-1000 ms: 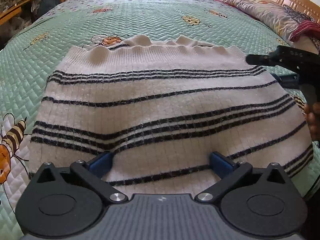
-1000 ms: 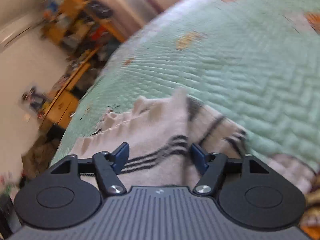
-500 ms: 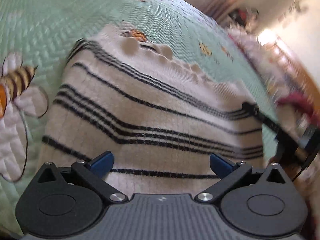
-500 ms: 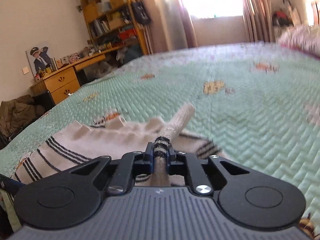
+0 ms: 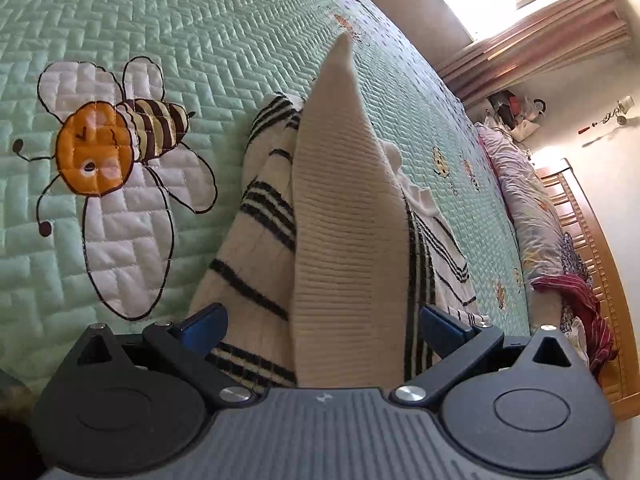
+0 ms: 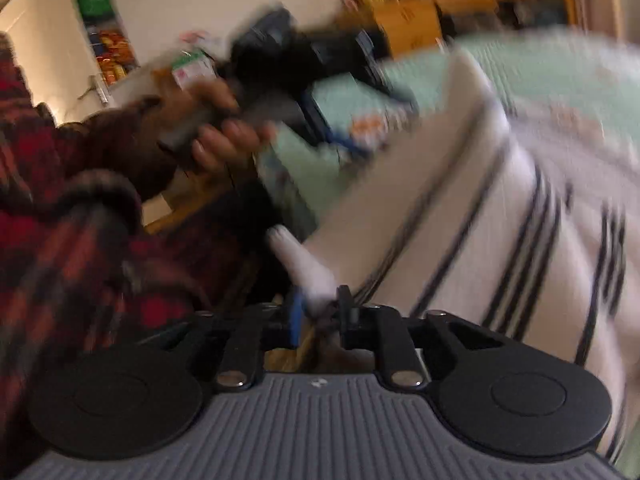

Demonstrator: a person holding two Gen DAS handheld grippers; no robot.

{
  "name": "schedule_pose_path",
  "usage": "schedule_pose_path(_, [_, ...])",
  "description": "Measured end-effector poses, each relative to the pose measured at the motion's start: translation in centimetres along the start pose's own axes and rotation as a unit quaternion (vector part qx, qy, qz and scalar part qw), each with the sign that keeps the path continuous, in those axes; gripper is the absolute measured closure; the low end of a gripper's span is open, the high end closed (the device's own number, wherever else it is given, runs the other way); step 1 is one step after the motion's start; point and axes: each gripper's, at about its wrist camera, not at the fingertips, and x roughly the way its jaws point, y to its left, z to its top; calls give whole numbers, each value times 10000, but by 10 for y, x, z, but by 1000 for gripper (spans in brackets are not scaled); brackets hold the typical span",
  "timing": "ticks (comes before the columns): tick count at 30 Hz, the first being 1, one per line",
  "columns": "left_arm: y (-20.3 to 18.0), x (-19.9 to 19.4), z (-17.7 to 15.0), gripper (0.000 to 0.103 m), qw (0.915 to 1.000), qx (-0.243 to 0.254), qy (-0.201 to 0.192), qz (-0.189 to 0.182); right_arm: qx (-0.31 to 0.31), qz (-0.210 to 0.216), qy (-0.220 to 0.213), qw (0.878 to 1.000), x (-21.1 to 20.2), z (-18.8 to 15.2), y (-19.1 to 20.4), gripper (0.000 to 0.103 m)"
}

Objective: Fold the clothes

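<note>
Mint-green quilting fills the left of the left wrist view: the bedspread (image 5: 168, 20), stitched in a herringbone pattern, carries a large embroidered bee (image 5: 108, 148) with an orange face and white wings. To the right of the bee, the cream sweater with black stripes (image 5: 264, 208) lies on the bedspread, and a ribbed, plain cream part of it (image 5: 340, 208) is raised in a tall peak that runs down between the fingers of the left gripper (image 5: 322, 324). The blue pads are set wide apart, and neither is seen pressing the knit, so the left tongs are open with the sweater between them. Farther right, pillows (image 5: 528, 216) and a wooden headboard (image 5: 588, 236) are seen at the edge of the bed, with curtains (image 5: 532, 44) above.

The right wrist view is blurred. At its left a red plaid sleeve (image 6: 68, 240) is seen, and a hand (image 6: 216, 132) holding the other gripper. In the middle, the right gripper (image 6: 320, 312) is narrowed, its jaws having just been opening a little, with a thin white fold of the sweater (image 6: 304, 264) between them; whether the pads press it cannot be told. To the right, the striped body of the sweater (image 6: 520, 220) is lifted over the bedspread (image 6: 560, 64).
</note>
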Motion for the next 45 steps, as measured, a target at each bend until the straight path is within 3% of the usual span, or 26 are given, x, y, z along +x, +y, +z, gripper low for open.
schedule_pose_path(2, [-7,0,-1,1,9999,157,-19,6,547,40,-265,9981,-17,-8,-13,63])
schedule_pose_path(5, [-21,2,-4,1,9988,480,-9,-43,1193,259,-1276,9843,-62,-12,-33,58])
schedule_pose_path(7, [-30,7,-8,1,9972,738,61,-93,1179,-222,-1958,9733,-86,-7,-43,48])
schedule_pose_path(9, [-40,15,-10,1,9955,936,132,-114,659,-1317,-1985,9690,-93,9,-49,46])
schedule_pose_path(12, [-51,24,-12,1,9933,1128,219,-137,-486,-2580,-1308,9560,-70,37,-61,46])
schedule_pose_path(14, [-53,23,-5,1,9934,1133,121,-113,-594,-2746,-1039,9541,-51,47,-76,46])
schedule_pose_path(19, [-60,20,28,1,9948,971,-269,-136,657,-2458,-1616,9535,-32,63,-106,46])
schedule_pose_path(22, [-78,26,44,1,9931,1092,-359,-240,1005,-1937,-1862,9580,-11,67,-102,46])
schedule_pose_path(26, [-106,46,52,1,9890,1378,-302,-451,1240,-1016,-1501,9756,31,65,-90,46])
schedule_pose_path(28, [-111,59,51,1,9890,1422,-173,-374,991,-674,-1431,9824,45,63,-76,44])
schedule_pose_path(33, [-106,81,41,1,9896,1430,135,-115,-373,-563,-1064,9920,58,55,-28,41])
schedule_pose_path(36, [-102,74,32,1,9867,1615,180,7,-784,-61,-789,9938,58,48,-7,39])
schedule_pose_path(38, [-100,69,24,1,9813,1881,144,380,-955,188,-578,9936,63,46,2,36])
schedule_pose_path(41, [-91,62,11,1,9738,2031,116,1018,-752,293,-450,9957,63,45,3,33])
schedule_pose_path(44, [-70,37,7,2,9835,1658,-102,719,-51,421,-709,9966,48,50,-12,33])
schedule_pose_path(45, [-61,26,8,2,9876,1455,-217,545,241,515,-974,9936,39,52,-20,33])
